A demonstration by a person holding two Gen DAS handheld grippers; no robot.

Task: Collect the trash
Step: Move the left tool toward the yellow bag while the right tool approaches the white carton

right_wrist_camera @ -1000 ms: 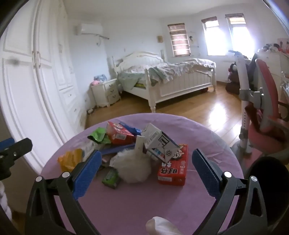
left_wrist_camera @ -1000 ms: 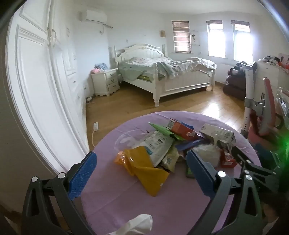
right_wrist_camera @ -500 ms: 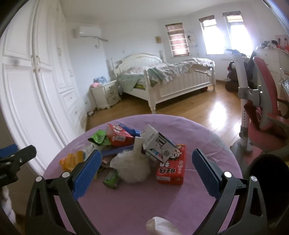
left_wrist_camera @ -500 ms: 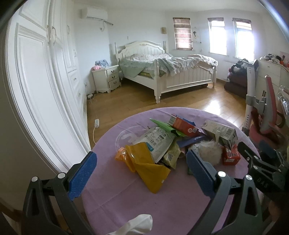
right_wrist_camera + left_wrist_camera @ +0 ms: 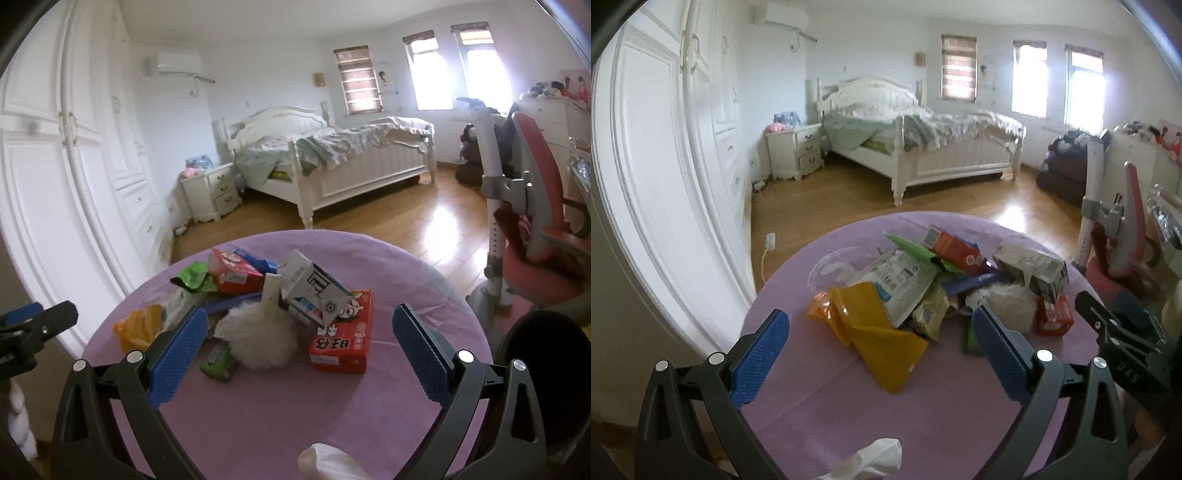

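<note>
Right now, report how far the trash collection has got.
Nothing looks collected yet. The pile on the purple table is whole: yellow wrapper, red box, white fluffy ball, grey carton. In hand: nothing; the left gripper and right gripper both hang open, short of the pile. Left: every piece, plus the tissue at the near edge.

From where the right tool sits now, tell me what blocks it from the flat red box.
Nothing visible. The right tool is open and the flat red box lies just ahead between its fingers; only a black-and-white carton leans on the box's far end.
</note>
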